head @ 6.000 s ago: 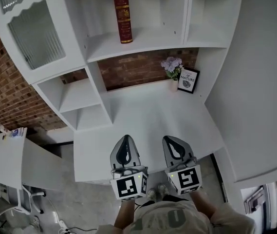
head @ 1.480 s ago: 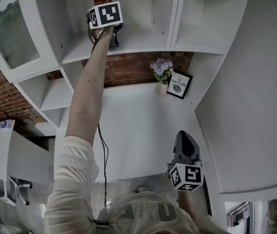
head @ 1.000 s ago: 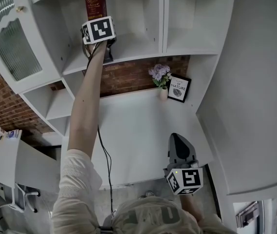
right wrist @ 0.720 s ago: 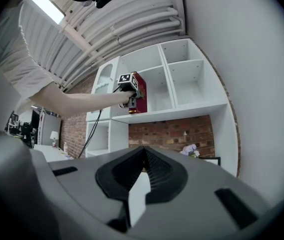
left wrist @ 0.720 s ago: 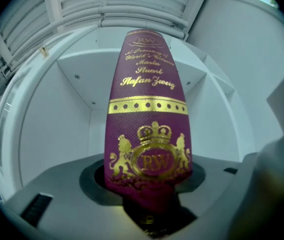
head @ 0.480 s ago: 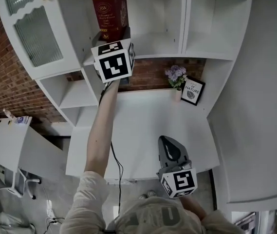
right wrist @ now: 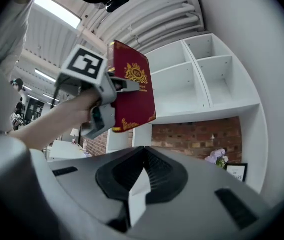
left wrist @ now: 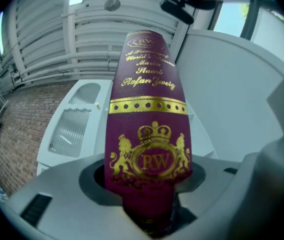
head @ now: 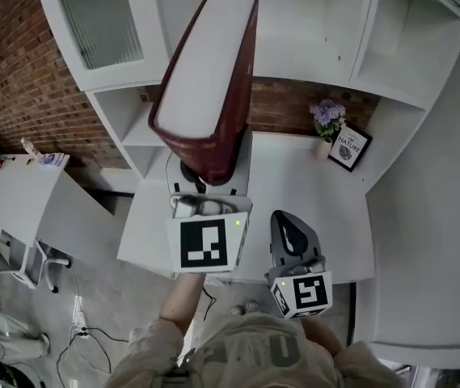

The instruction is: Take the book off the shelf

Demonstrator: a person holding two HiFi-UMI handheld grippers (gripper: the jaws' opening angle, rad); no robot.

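Observation:
The dark red book (head: 205, 87) with gold print is off the shelf and held in the air, close under the head camera, over the desk's left part. My left gripper (head: 209, 180) is shut on its lower end, and the crest on its spine (left wrist: 149, 134) fills the left gripper view. In the right gripper view the book (right wrist: 132, 86) and the left gripper (right wrist: 102, 104) show up at the left, in front of the shelves. My right gripper (head: 290, 233) hangs shut and holds nothing, low over the desk's front edge.
The white shelf unit (head: 310, 23) rises behind the white desk (head: 318, 208). A vase of purple flowers (head: 328, 115) and a small framed picture (head: 348, 148) stand at the desk's back right. A glass-door cabinet (head: 104, 18) is at upper left, a side table (head: 19, 192) lower left.
The left gripper has drawn the book away from the shelf, down and toward me, so it now looms large over the desk. The right gripper has hardly moved.

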